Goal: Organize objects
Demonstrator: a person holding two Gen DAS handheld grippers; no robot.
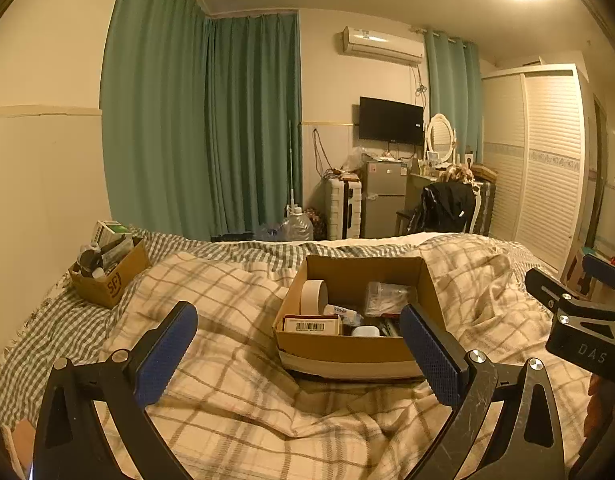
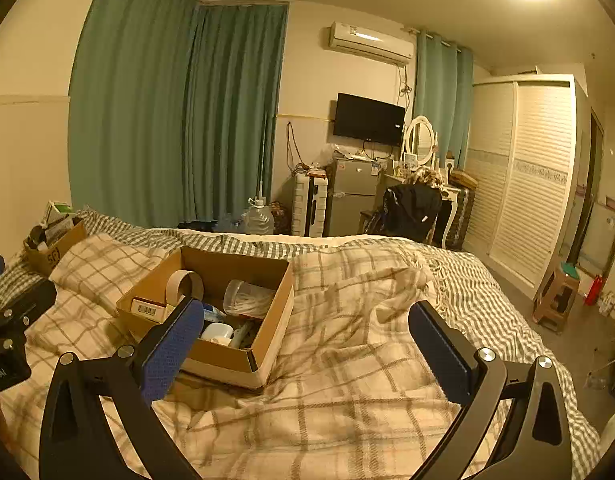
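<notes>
The open cardboard box (image 1: 353, 320) is sitting mid-bed on the plaid blanket (image 1: 227, 380), holding a tape roll (image 1: 313, 297), a barcoded carton (image 1: 312, 325) and what looks like a clear bag. A smaller box (image 1: 107, 276) is lying well left of it. The left tongs (image 1: 299, 354) and right tongs (image 2: 301, 350) are hovering before it, both apart and holding nothing, so sorting could be starting or finished.

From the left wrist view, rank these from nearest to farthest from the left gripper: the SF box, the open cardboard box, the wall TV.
Measured from the left gripper:
1. Open cardboard box, just ahead, right of centre on the plaid blanket.
2. SF box, far left near the bed's edge.
3. Wall TV, across the room above the small fridge.
</notes>
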